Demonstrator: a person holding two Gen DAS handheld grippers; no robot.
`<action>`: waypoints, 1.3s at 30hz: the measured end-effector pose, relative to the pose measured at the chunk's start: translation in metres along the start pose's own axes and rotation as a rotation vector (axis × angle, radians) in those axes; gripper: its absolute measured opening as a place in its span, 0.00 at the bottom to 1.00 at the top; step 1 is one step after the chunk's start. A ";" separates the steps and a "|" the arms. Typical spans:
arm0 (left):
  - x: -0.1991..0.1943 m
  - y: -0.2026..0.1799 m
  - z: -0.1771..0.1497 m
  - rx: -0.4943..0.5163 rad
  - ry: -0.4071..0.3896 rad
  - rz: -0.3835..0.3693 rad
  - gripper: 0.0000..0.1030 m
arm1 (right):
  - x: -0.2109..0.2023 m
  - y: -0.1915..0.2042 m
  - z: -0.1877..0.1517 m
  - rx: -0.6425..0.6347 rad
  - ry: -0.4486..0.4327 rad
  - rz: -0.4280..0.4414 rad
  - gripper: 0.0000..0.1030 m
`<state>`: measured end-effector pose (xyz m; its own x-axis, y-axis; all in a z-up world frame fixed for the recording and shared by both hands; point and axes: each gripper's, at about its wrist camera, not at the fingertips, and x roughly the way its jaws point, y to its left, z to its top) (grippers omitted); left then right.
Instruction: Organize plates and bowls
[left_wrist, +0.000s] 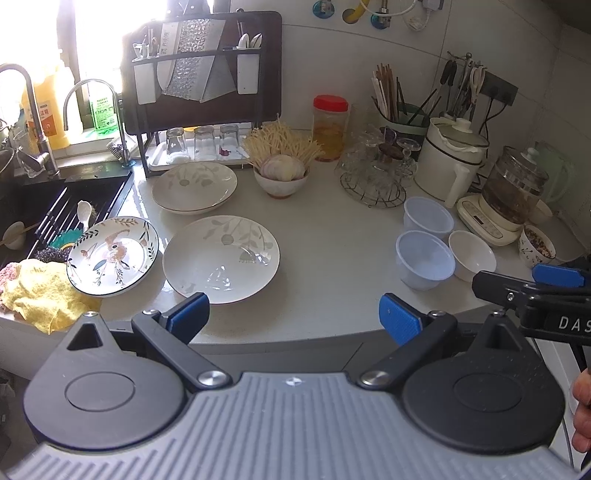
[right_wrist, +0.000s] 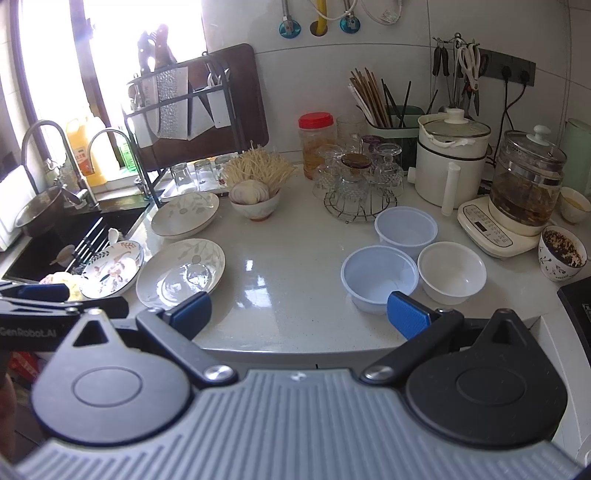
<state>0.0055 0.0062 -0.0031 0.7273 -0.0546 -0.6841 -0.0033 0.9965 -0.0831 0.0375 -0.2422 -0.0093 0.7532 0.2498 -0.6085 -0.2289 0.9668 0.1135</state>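
Observation:
On the white counter, a white leaf-print plate (left_wrist: 221, 258) lies nearest me, with a flowered plate (left_wrist: 112, 256) tilted at the sink edge and two stacked leaf plates (left_wrist: 194, 187) behind. Two translucent plastic bowls (left_wrist: 424, 259) (left_wrist: 428, 218) and a white bowl (left_wrist: 472, 255) sit to the right. My left gripper (left_wrist: 293, 319) is open and empty above the counter's front edge. My right gripper (right_wrist: 298, 314) is open and empty, near the front plastic bowl (right_wrist: 379, 277); the white bowl (right_wrist: 451, 272) and leaf plate (right_wrist: 181, 272) flank it.
A bowl of noodles and onion (left_wrist: 281, 173), a rack of glasses (left_wrist: 373, 177), a white pot (left_wrist: 448, 162), a glass kettle (left_wrist: 509, 192) and a filled patterned bowl (left_wrist: 536, 246) stand behind. The sink (left_wrist: 55, 214) and a yellow cloth (left_wrist: 44, 291) are at the left.

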 end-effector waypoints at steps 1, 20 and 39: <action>-0.001 0.001 0.001 0.007 -0.003 -0.002 0.97 | 0.001 0.001 0.001 -0.002 -0.002 -0.003 1.00; 0.014 0.055 0.024 0.023 0.006 -0.046 0.97 | 0.012 0.037 0.009 0.057 -0.036 -0.035 1.00; 0.028 0.121 0.042 0.070 0.034 -0.038 0.97 | 0.041 0.090 0.010 0.147 -0.025 -0.053 1.00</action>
<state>0.0543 0.1283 -0.0016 0.7019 -0.0937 -0.7061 0.0730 0.9956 -0.0595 0.0546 -0.1445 -0.0162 0.7772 0.1979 -0.5973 -0.0975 0.9757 0.1964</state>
